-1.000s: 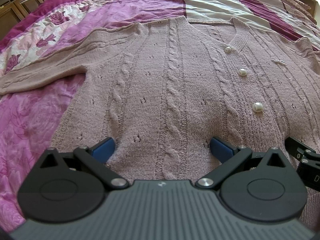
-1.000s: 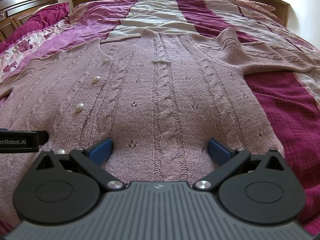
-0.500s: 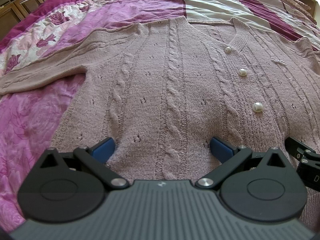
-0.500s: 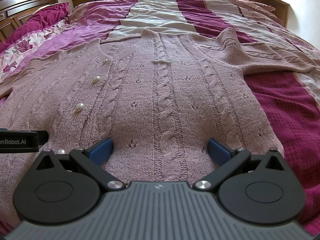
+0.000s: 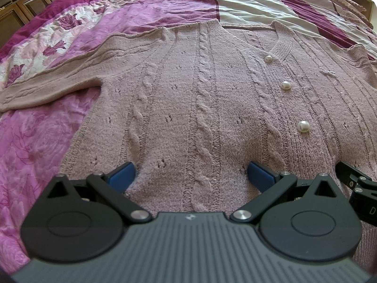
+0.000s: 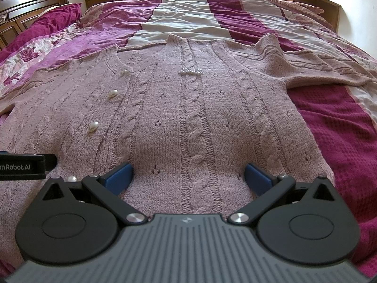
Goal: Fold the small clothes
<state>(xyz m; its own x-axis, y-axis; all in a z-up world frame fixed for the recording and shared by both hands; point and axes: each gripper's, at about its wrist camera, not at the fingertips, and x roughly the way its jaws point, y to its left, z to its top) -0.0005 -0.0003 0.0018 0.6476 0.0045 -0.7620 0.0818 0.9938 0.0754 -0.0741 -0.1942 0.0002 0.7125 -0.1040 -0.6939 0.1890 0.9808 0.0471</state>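
cardigan (image 5: 195, 108) flat on bed (image 6: 188, 11) | hem between spread fingers of both claws

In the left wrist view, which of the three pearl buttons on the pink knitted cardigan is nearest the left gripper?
The lowest pearl button, largest in view; the other two lie further up toward the neckline.

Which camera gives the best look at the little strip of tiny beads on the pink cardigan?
The right wrist view: the bead strip sits near the middle of the picture, laid across a cable of the cardigan, seen whole. In the left wrist view it is small, near the right edge and blurry.
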